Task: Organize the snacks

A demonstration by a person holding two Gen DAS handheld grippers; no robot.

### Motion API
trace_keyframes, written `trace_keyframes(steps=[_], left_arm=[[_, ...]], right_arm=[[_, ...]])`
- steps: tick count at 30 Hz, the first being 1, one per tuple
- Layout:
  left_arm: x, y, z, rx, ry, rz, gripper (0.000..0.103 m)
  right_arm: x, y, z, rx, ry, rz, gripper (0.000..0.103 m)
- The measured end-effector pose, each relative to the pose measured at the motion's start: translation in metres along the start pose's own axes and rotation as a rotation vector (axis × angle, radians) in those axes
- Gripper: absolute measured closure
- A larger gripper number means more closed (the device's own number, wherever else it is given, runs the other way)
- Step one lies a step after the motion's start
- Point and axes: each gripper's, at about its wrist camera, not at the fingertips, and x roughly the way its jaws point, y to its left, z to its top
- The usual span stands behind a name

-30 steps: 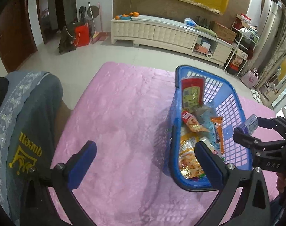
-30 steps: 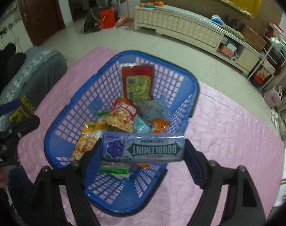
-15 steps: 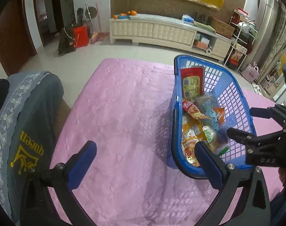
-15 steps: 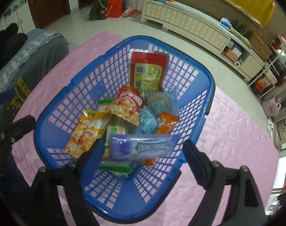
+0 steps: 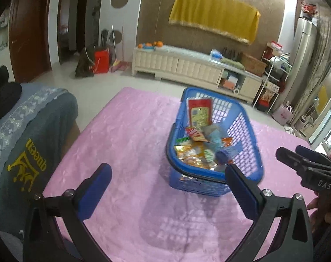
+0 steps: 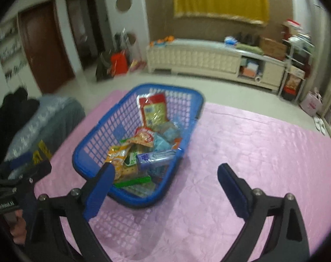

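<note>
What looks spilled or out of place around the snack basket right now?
Nothing has spilled. The snack packets all lie inside the blue plastic lattice basket, with the purple gum pack resting on top. The pink quilted cloth around the basket shows no strays.

Left wrist cam: sits above the pink quilted cloth (image 5: 126, 131), facing the far wall with the long cream cabinet (image 5: 187, 67). Blue plastic lattice basket (image 5: 248, 131) lies right of centre at mid-range. The right gripper (image 5: 300, 159) shows at the right edge.

Right wrist cam: same heading and similar height, somewhat blurred. Basket (image 6: 95, 144) sits left of centre, nearer. The left gripper (image 6: 28, 163) shows at the left edge.

Shared: basket, cloth, cabinet, yellow hanging cloth (image 6: 220, 0), brown door (image 6: 45, 43).
</note>
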Motion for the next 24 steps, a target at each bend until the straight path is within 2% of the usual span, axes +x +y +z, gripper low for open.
trace_keyframes(steps=[4, 6, 9, 13, 20, 24], left_arm=[[-0.021, -0.016, -0.01, 0.025, -0.041, 0.004, 0.0], [-0.039, -0.025, -0.01, 0.043, -0.083, 0.009, 0.0], [-0.069, -0.04, -0.013, 0.082, -0.146, -0.007, 0.0], [-0.102, -0.056, -0.021, 0.122, -0.198, -0.039, 0.0], [-0.135, -0.074, -0.048, 0.17, -0.223, -0.104, 0.0], [-0.15, -0.083, -0.067, 0.208, -0.246, -0.098, 0.0]], right_arm=[[-0.037, -0.007, -0.015, 0.029, -0.101, -0.055, 0.003], [-0.051, -0.009, -0.021, 0.044, -0.127, -0.046, 0.002], [-0.076, -0.015, -0.031, 0.079, -0.179, -0.043, 0.001], [-0.115, -0.01, -0.053, 0.068, -0.264, -0.107, 0.001], [-0.166, -0.006, -0.084, 0.115, -0.332, -0.096, 0.0], [-0.184, -0.004, -0.101, 0.139, -0.338, -0.102, 0.0]])
